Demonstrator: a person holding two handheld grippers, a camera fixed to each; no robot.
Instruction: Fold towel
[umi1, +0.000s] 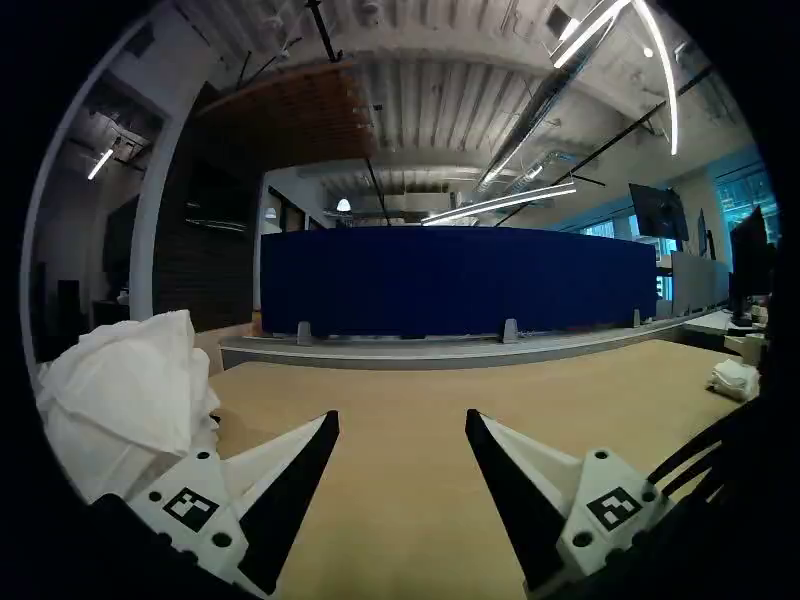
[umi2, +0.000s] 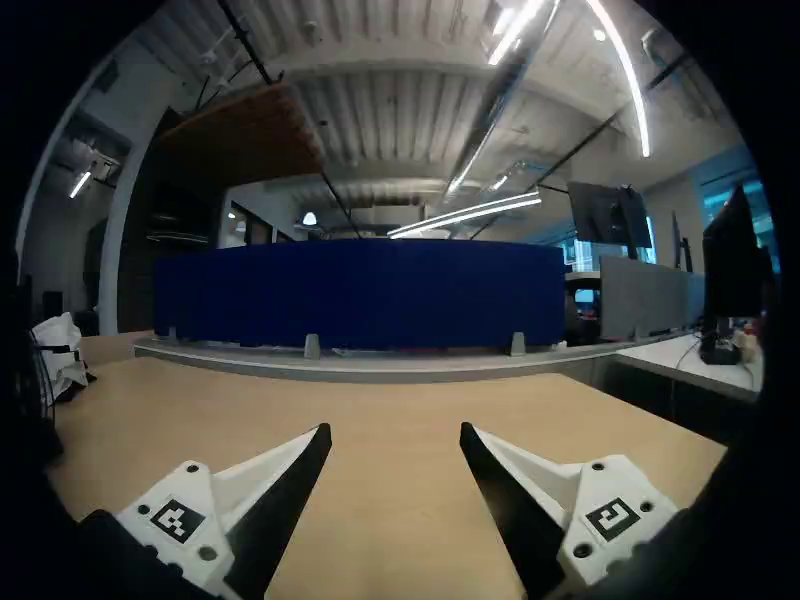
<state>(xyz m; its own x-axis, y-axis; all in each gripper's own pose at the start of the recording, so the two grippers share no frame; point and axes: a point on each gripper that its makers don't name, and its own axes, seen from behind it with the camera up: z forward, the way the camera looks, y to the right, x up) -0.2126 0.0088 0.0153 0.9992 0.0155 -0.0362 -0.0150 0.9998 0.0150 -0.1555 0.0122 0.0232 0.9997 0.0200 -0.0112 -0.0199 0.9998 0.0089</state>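
Observation:
A crumpled white towel (umi1: 125, 395) lies heaped on the wooden table (umi1: 420, 400) at the left of the left gripper view, just beyond and left of my left finger. My left gripper (umi1: 400, 425) is open above the tabletop with nothing between its fingers. In the right gripper view my right gripper (umi2: 393, 435) is also open over the bare wood (umi2: 400, 410), and a crumpled white towel (umi2: 58, 368) sits far off at the left edge.
A blue divider panel (umi1: 450, 280) stands along the table's far edge, also seen as the blue panel (umi2: 360, 295). A small white cloth (umi1: 735, 380) lies at the far right. Monitors (umi2: 735, 270) and desks stand to the right.

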